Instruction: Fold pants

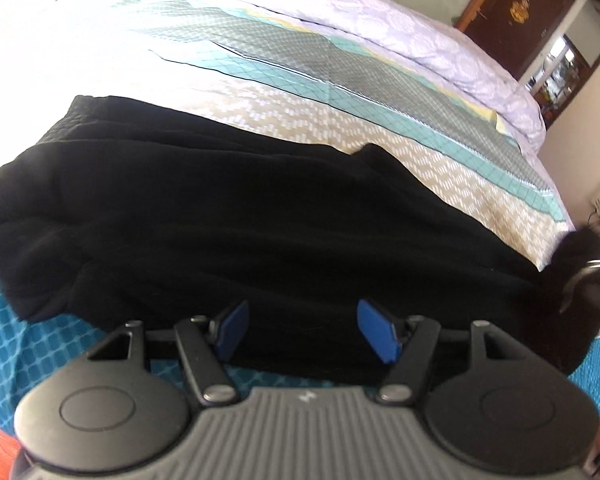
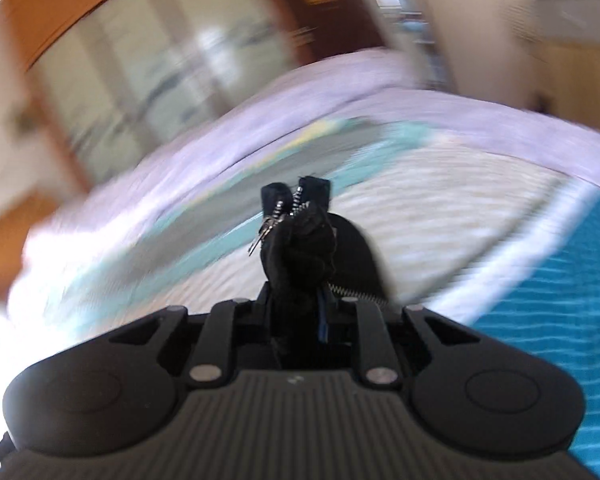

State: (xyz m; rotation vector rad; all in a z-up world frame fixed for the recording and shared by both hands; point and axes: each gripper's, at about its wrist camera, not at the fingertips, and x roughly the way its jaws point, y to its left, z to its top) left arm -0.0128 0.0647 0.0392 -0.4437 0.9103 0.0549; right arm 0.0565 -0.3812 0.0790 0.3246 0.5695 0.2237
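Black pants (image 1: 236,224) lie stretched across the bed in the left wrist view. My left gripper (image 1: 304,328) is open, its blue pads (image 1: 374,330) just over the near edge of the pants, holding nothing. My right gripper (image 2: 296,280) is shut on a bunched end of the pants (image 2: 300,240) with a metal zipper (image 2: 278,214), lifted above the bed. That view is blurred by motion. The right gripper also shows at the right edge of the left wrist view (image 1: 592,280), with the pants end in it.
The bed has a patterned beige, teal and grey cover (image 1: 340,92) and a blue sheet (image 1: 28,344) near me. A lilac quilt (image 1: 440,44) lies along the far side. A brown door (image 1: 516,8) and wardrobe stand beyond.
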